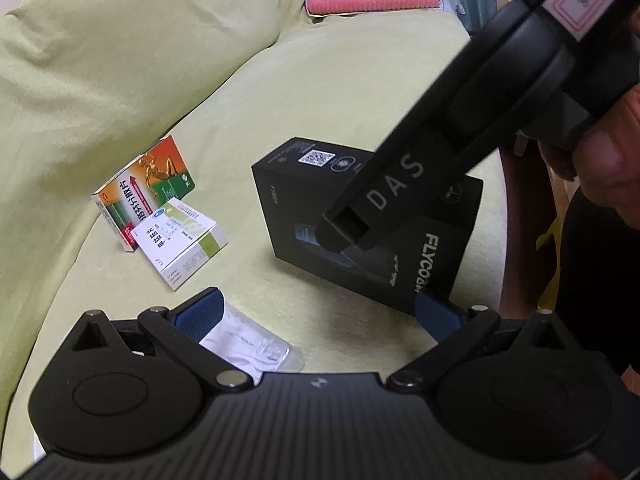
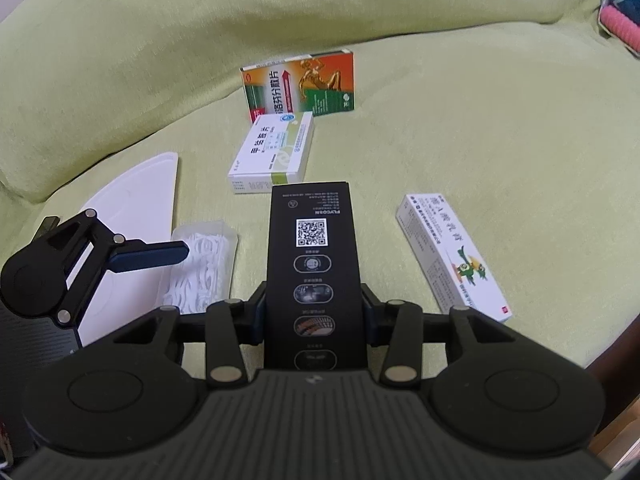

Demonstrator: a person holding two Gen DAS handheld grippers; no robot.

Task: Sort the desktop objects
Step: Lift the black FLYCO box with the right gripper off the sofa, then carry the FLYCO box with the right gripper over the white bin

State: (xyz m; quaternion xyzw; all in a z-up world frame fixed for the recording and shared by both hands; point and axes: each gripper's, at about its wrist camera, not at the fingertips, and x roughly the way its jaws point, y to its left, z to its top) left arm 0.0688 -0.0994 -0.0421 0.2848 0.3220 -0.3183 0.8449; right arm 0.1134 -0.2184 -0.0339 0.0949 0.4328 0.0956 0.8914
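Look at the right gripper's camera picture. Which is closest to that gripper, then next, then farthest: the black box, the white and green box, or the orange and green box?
1. Black box: gripped between the right gripper fingers, in the middle.
2. White and green box: lying just beyond the black box, slightly left.
3. Orange and green box: standing farthest back, near the cushion.

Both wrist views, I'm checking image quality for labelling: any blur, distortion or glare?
Left wrist view: right gripper close and soft, black box lettering legible. Right wrist view: edges bowed by fisheye, orange medicine box text readable, no strong glare.
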